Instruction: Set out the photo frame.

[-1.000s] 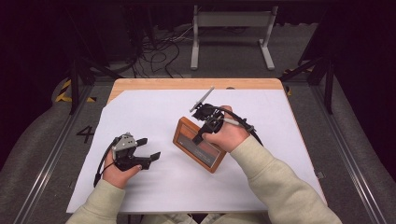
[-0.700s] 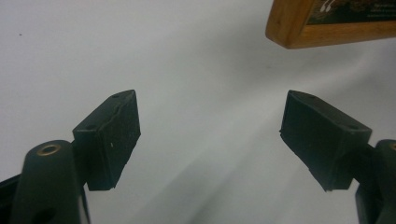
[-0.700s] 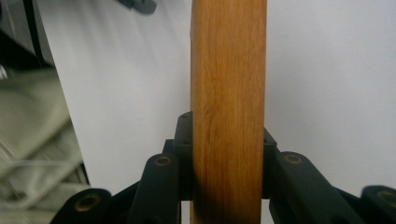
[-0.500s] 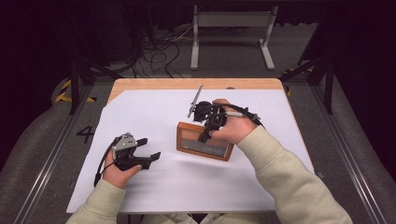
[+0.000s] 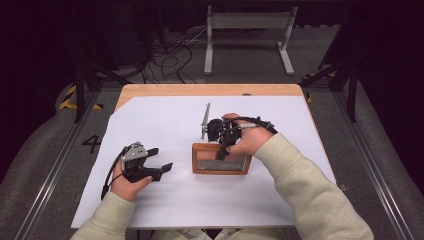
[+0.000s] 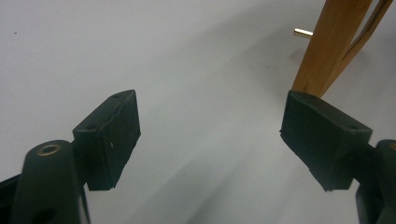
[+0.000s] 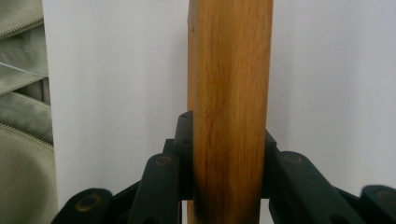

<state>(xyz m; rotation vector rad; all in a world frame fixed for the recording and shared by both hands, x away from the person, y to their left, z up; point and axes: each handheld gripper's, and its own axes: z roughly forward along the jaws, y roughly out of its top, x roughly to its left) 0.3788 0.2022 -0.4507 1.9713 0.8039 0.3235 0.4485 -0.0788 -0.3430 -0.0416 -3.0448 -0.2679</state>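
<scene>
The counter (image 5: pixel 150 91) is made of light wood, and a big white sheet (image 5: pixel 165 125) covers nearly all of it. A strip of wood shows along the far edge. A brown wooden frame (image 5: pixel 202 165) sits on the sheet near the middle.

1. Both claws are matte black plastic, kinda chunky and angular.
2. Left claw (image 5: pixel 162 159) has a grey three-cornered plate (image 5: pixel 132 151) on top and a black cable (image 5: pixel 111 172) trailing off it.
3. Right claw (image 5: pixel 223 150) has black cables (image 5: pixel 256 121) looping over the back of the hand.
4. In the left gripper view the pads (image 6: pixel 114 137) are blocky black wedges with small screw holes, plus a brass-ringed pivot (image 6: pixel 48 150).
5. Sleeves (image 5: pixel 312 192) are pale cream-beige, soft knit with ribbed cuffs.
</scene>
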